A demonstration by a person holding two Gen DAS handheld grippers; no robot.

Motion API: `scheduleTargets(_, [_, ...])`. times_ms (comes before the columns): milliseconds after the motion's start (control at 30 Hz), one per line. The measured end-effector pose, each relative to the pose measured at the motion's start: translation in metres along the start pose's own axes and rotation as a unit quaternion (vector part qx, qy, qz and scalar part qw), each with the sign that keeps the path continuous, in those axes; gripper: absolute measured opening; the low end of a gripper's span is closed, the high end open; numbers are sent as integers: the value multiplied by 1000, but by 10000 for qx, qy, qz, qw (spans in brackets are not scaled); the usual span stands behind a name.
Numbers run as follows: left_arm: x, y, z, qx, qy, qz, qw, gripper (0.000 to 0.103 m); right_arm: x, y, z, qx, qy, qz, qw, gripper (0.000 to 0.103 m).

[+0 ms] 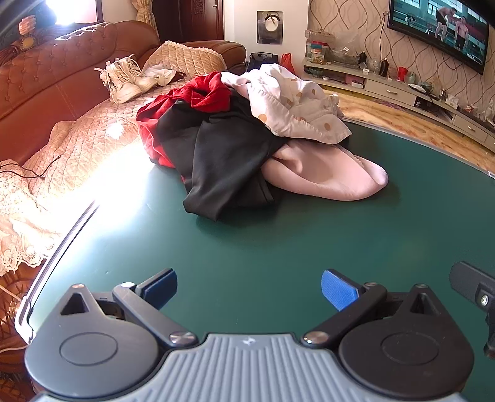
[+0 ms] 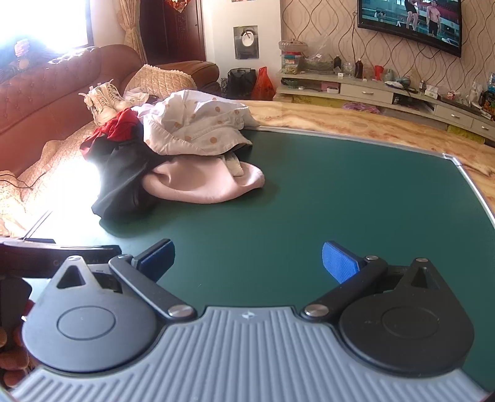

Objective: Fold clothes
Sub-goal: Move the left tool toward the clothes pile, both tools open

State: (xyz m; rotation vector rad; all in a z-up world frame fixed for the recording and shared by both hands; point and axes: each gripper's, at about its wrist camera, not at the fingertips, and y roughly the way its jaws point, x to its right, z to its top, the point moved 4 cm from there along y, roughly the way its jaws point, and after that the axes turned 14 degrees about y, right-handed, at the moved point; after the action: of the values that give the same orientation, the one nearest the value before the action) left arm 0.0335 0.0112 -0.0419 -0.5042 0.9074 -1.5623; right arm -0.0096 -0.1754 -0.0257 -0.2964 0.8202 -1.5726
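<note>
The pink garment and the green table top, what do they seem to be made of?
The pink garment looks like a soft, thick knit or fleece: matte, with rounded, puffy folds and no sheen. The exact fibre cannot be told. The green table top looks like a smooth, hard sheet, perhaps laminate or painted board, with a slight gloss where sunlight glares at its left edge and a thin metal-looking rim.

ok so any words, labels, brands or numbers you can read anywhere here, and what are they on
None can be read.
Left tool: faint embossed lettering on its black body in the right wrist view, too blurred to make out.
Each tool's grey housing: a small emblem only, no letters.
TV: picture only, no legible text.
Boxes and bottles on the shelf: labels too small to read.
Clothes: no print with words shows.
</note>
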Motion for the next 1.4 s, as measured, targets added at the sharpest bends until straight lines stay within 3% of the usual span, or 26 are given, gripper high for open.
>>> scheduleTargets(400, [3,22,-1,-168,-37,28,9998,102,-7,28,-7,34,-254,63,9997,103])
scheduleTargets(1033, [10,45,14,-256,37,13,9997,102,12,58,-27,-215,-34,156,9996,103])
scheduleTargets(1400, [17,66,41,-172,46,63,9998,101,32,69,-37,-285,174,168,9993,103])
